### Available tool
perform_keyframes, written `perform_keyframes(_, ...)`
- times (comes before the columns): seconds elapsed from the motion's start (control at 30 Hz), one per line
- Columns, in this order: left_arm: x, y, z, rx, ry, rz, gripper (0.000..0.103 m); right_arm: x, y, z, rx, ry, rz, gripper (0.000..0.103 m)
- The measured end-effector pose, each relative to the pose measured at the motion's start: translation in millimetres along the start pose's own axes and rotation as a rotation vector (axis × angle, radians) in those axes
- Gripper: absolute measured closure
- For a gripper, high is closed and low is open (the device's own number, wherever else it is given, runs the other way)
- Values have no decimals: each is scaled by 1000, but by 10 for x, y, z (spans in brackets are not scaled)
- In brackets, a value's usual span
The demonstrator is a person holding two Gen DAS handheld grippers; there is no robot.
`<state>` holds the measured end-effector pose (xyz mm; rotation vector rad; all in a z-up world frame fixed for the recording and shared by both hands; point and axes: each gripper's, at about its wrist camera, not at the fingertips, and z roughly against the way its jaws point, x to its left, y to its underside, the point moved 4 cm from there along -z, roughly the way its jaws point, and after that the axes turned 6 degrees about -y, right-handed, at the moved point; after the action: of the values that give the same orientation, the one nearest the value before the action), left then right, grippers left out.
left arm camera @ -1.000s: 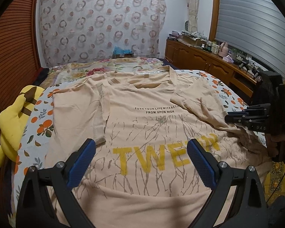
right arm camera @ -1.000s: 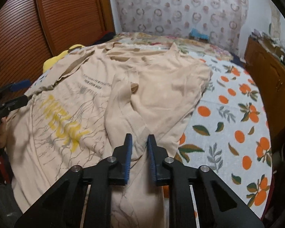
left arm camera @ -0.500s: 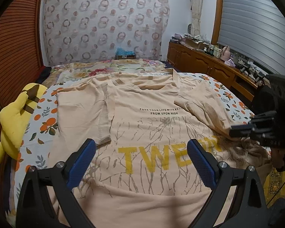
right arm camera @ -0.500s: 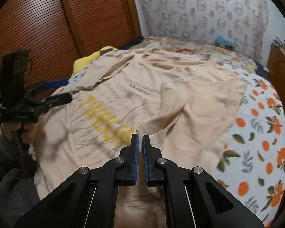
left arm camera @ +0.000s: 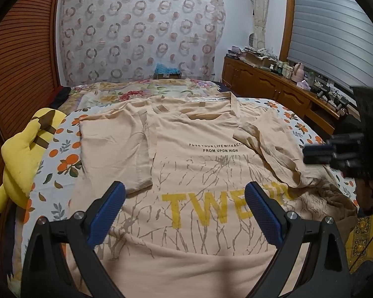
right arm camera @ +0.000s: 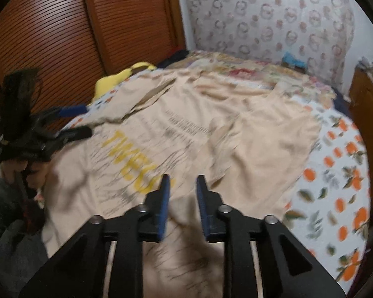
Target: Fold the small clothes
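A beige T-shirt [left arm camera: 211,164] with yellow letters lies face up on the bed. Its left sleeve [left arm camera: 116,149] is folded inward; its right sleeve [left arm camera: 268,144] lies crumpled over the chest. My left gripper [left arm camera: 185,188] hovers wide open above the lower hem, holding nothing. My right gripper [right arm camera: 182,183] is above the shirt's [right arm camera: 261,136] right lower part. Its jaws are opening, with a blurred fold of cloth loose between them and the pads not pressing on it. The left wrist view shows the right gripper [left arm camera: 318,152] blurred at the right edge. The left gripper [right arm camera: 74,121] shows in the right wrist view.
A yellow plush toy [left arm camera: 22,154] lies at the bed's left edge beside brown louvred doors [right arm camera: 49,37]. The orange-print sheet [right arm camera: 335,173] is bare right of the shirt. A wooden dresser [left arm camera: 273,89] with small items runs along the right wall. A blue item [left arm camera: 167,70] sits at the bed's head.
The right gripper shut on a fold of the shirt, carried it a little inward and up, and now its jaws stand apart. The left gripper has stayed put.
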<state>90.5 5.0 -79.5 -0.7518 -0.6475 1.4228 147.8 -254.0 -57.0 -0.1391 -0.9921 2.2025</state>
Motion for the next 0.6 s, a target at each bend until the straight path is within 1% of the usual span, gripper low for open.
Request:
perform_keyframes(0.1,-2,12,-8,2,1,3,5,-153,-113,-75,4,50,-3,78)
perform_keyframes(0.23,6,22,-10,4,-1,5,5,-385,-124,-342,68,82,-65,78)
perform_keyframes(0.3,17,29,-14,5,-2,8,5,-445,-101,-450,88,68,-89,80)
perform_keyframes(0.33,24,35,-16,6,-3,9,5,-459,-100,-515,99,65,-93,89)
perform_keyframes(0.43,42,41,-28,8,-12,6,5,-404,-120,-590,105,43,-68,98)
perform_keyframes(0.5,64,40,-29,8,-12,13,5,-328,-178,-594,89,19,-51,100)
perform_keyframes(0.6,98,39,-20,5,-17,21,5,-155,-297,-551,50,-64,-24,101)
